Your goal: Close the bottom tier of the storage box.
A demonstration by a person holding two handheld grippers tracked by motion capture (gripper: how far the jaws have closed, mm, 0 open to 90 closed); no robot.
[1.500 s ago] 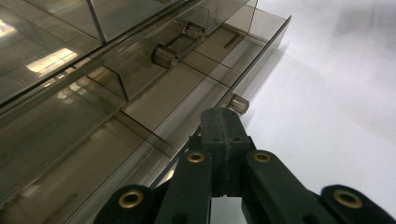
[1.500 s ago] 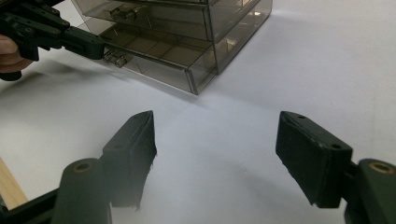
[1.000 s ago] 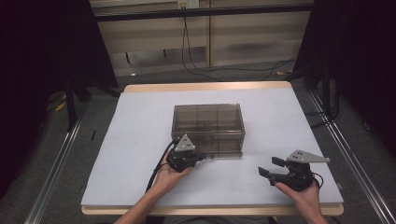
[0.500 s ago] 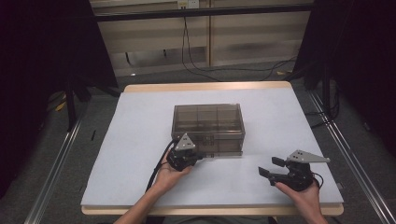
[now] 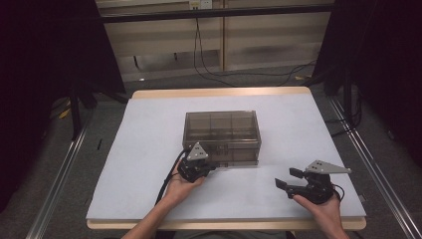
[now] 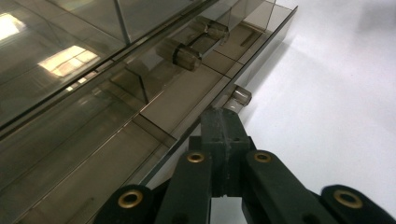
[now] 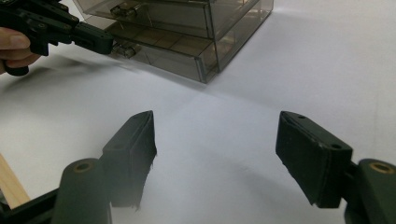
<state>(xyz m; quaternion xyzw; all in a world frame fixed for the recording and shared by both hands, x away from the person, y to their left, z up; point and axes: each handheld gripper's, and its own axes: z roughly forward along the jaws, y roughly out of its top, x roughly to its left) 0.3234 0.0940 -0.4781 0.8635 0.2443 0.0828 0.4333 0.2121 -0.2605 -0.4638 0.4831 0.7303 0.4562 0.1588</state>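
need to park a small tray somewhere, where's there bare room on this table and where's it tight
The white table cover is bare left of the smoky plastic drawer box, behind it up to the far wooden edge, and on its right side. Another free patch lies between the two grippers. It is tight at the box's front, where the left gripper is shut at a drawer knob; the open right gripper takes the near right corner.

Dim room, table [image 5: 149, 149] lit from above – glare patches on drawer box [image 6: 60, 60]; near tool edges blurred

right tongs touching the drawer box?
Apart. The right gripper view shows bare white table between the open right tongs and the drawer box; the high view agrees.
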